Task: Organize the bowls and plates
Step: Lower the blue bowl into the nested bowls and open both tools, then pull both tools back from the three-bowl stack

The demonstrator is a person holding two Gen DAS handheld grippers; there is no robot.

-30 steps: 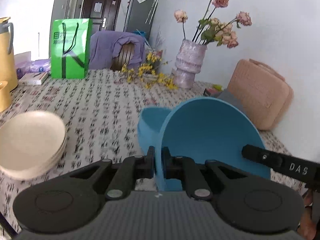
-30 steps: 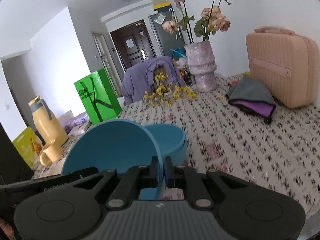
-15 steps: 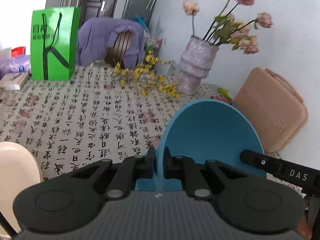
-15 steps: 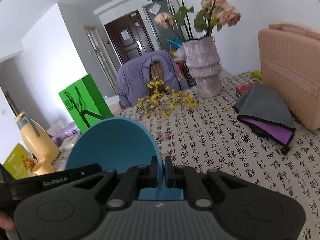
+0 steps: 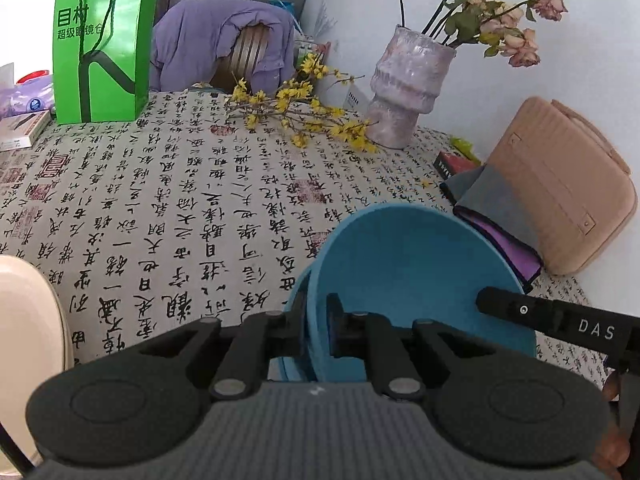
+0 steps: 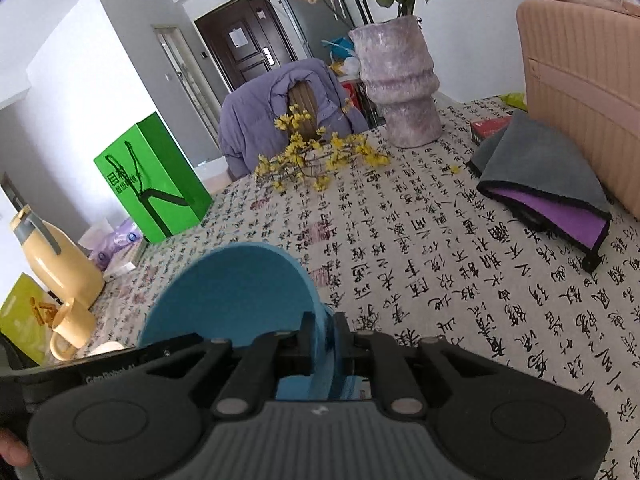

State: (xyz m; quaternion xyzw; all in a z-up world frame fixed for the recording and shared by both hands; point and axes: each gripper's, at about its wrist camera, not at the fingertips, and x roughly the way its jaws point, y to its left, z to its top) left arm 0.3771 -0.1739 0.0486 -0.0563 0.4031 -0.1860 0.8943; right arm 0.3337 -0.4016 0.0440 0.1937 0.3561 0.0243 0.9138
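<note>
room: dark door (image 6: 244, 50) | table: calligraphy cloth (image 5: 180, 200) | left tool (image 5: 316, 320) grips blue bowl (image 5: 416, 272) | right tool (image 6: 323, 334) opening, rim between

Black jaws, grey ribbed housing, silver screws

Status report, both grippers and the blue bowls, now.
Left gripper shut on blue bowl's rim. Right gripper jaws opening, opposite rim between them. A second blue bowl right beneath it. Nothing in the way.

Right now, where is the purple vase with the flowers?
The purple vase stands at the table's far side, right of the yellow flower sprigs in both views, with the pink case further right.
</note>
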